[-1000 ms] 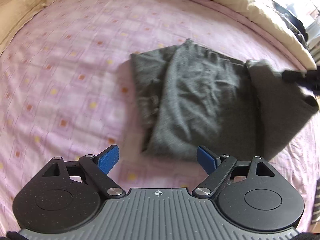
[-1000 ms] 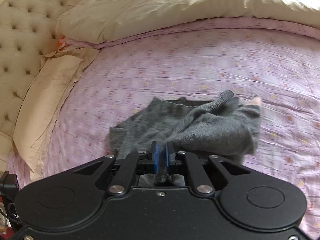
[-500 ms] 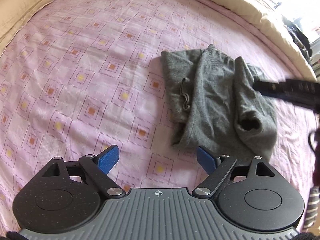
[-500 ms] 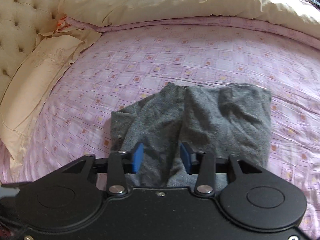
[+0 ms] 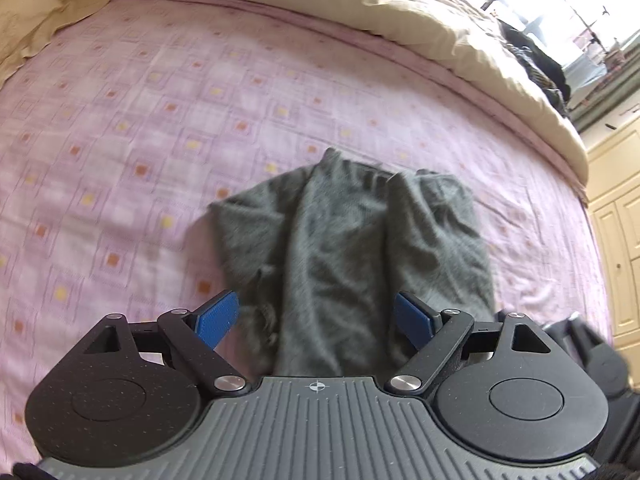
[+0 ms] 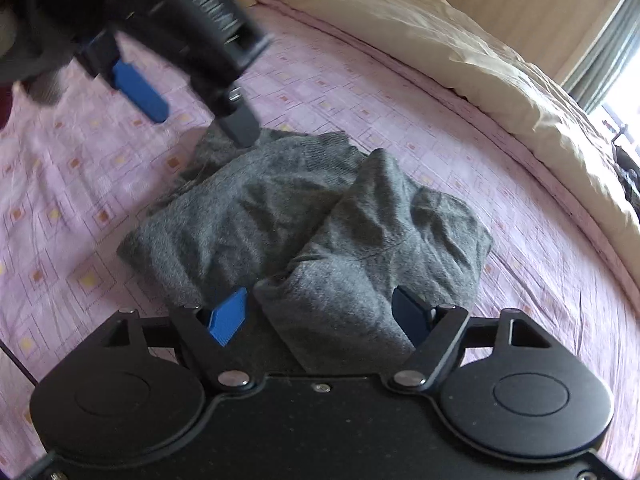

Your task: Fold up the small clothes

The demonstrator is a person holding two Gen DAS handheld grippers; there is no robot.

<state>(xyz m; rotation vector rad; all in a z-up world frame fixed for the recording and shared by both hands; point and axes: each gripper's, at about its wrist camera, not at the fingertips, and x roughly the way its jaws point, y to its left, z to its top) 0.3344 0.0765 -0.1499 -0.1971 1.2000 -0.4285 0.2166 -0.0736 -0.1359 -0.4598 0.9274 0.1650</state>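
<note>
A grey knit garment (image 5: 352,248) lies folded in rumpled panels on the pink patterned bed sheet (image 5: 132,128). My left gripper (image 5: 316,320) is open, its blue pads on either side of the garment's near edge, holding nothing. In the right wrist view the garment (image 6: 304,220) lies just ahead of my right gripper (image 6: 320,316), which is open with the cloth's near fold between its pads. The left gripper also shows in the right wrist view (image 6: 192,104), hovering over the garment's far left corner.
A cream duvet (image 5: 400,12) is bunched along the far edge of the bed, with a cream pillow (image 5: 24,24) at the far left. Dark clothing (image 5: 532,60) lies near the bright window. Cream cabinets (image 5: 616,224) stand at the right.
My right gripper let go of the garment's edge and opened after laying the fold over. Both grippers have moved in close to the garment's near edge; the left one swung to face it.
</note>
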